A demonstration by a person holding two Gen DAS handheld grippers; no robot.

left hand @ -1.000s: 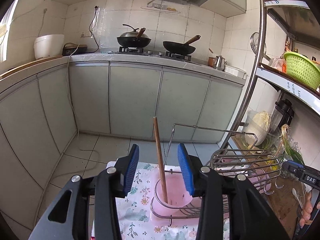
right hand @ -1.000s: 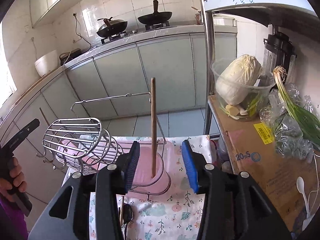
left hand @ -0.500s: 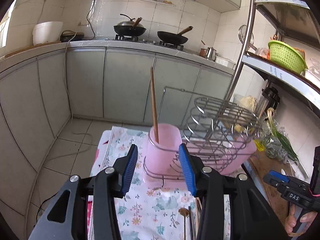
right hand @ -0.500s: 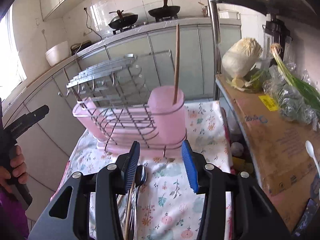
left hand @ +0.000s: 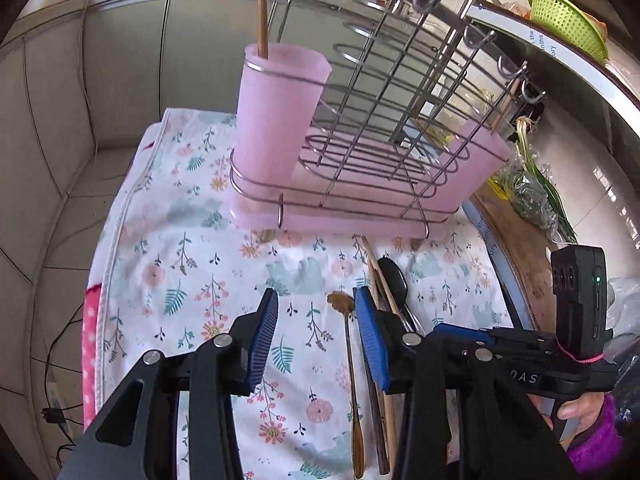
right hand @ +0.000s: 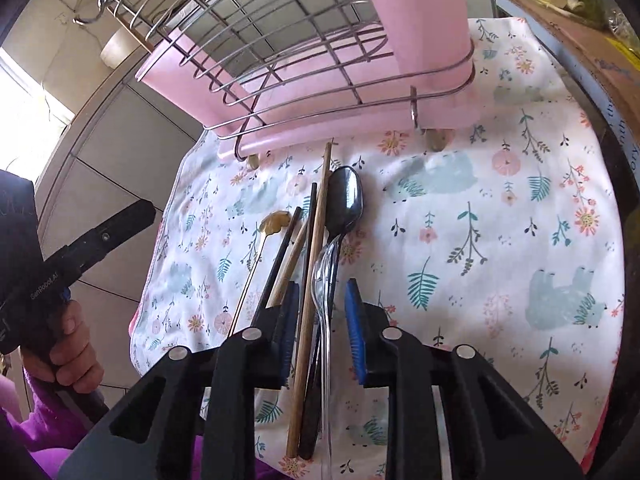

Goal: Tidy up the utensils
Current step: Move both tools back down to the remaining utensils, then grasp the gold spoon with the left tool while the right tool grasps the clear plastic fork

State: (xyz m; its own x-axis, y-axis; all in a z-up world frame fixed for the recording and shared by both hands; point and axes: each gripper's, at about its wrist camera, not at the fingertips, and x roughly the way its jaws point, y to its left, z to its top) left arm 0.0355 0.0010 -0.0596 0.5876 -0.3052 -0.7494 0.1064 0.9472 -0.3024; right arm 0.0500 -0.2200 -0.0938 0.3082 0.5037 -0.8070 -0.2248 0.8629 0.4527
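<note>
A pink utensil cup [left hand: 276,120] in a wire rack [left hand: 384,128] holds one wooden chopstick [left hand: 262,8]. On the floral cloth [left hand: 180,256] lie a gold spoon [left hand: 350,360], wooden chopsticks [right hand: 312,280], a black chopstick [right hand: 280,256], a black spoon [right hand: 346,196] and a clear plastic spoon [right hand: 324,280]. My left gripper [left hand: 316,340] is open above the cloth, beside the gold spoon. My right gripper [right hand: 322,328] is open, low over the pile, its jaws on either side of a wooden chopstick and the clear spoon.
The rack [right hand: 288,40] stands on a pink tray [left hand: 360,216] at the cloth's far side. A metal shelf unit [left hand: 560,60] with a green basket [left hand: 568,24] and bagged greens [left hand: 532,188] stands to the right. Kitchen cabinets [left hand: 120,60] are behind.
Both grippers have dropped from rack height toward the cloth. The right gripper now straddles the utensil pile; the left hovers near the gold spoon.
</note>
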